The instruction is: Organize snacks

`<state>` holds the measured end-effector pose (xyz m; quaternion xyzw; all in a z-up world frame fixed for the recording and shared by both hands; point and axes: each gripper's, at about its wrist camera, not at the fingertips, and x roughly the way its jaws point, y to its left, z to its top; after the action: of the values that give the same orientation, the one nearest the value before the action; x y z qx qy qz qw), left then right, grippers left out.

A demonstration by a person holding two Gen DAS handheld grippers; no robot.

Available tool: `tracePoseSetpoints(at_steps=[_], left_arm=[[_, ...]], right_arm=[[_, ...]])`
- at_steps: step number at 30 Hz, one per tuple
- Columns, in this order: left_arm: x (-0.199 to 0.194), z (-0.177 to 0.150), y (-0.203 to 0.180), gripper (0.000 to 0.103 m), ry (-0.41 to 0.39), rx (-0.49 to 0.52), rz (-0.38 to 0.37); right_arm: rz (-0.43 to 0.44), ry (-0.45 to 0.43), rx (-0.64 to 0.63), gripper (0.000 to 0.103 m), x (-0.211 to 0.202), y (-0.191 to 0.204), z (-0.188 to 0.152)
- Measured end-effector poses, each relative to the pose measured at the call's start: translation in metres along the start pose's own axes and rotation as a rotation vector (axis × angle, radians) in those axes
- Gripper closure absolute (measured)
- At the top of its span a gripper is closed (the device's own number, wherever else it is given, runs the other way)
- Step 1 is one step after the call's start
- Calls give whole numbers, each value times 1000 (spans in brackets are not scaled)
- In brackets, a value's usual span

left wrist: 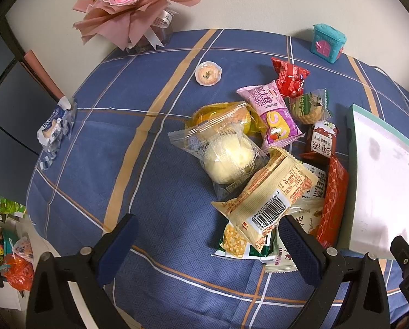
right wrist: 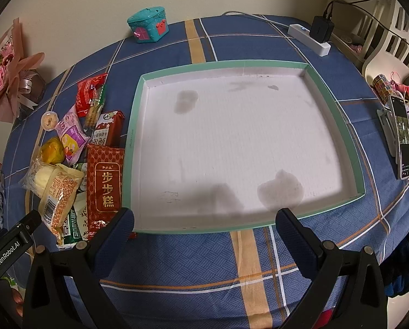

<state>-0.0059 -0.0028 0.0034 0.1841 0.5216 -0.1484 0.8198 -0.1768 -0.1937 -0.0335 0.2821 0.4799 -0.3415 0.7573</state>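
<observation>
Where snacks (left wrist: 262, 148) crowd beside the tray (right wrist: 133, 126), both grippers' jaws apart, bouquet (left wrist: 127, 2) and toy house (right wrist: 148, 24) behind.

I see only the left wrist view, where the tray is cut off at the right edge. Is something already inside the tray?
Observer: No. The right wrist view shows the whole tray, and no snack lies in it.
Operator: Which snack lies closest to it?
Observer: The long red packet, lying along its left wall.
Operator: Is the right gripper holding something?
Observer: No. The right gripper is open over the tray's near rim.
</observation>
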Motion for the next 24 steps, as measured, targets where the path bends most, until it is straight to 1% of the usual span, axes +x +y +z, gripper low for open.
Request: tracePoseSetpoints(at_steps=[24], left_arm=[[1,0,-2,0,3,2,1]], right_arm=[[2,4,-1,0,1,-1,2]])
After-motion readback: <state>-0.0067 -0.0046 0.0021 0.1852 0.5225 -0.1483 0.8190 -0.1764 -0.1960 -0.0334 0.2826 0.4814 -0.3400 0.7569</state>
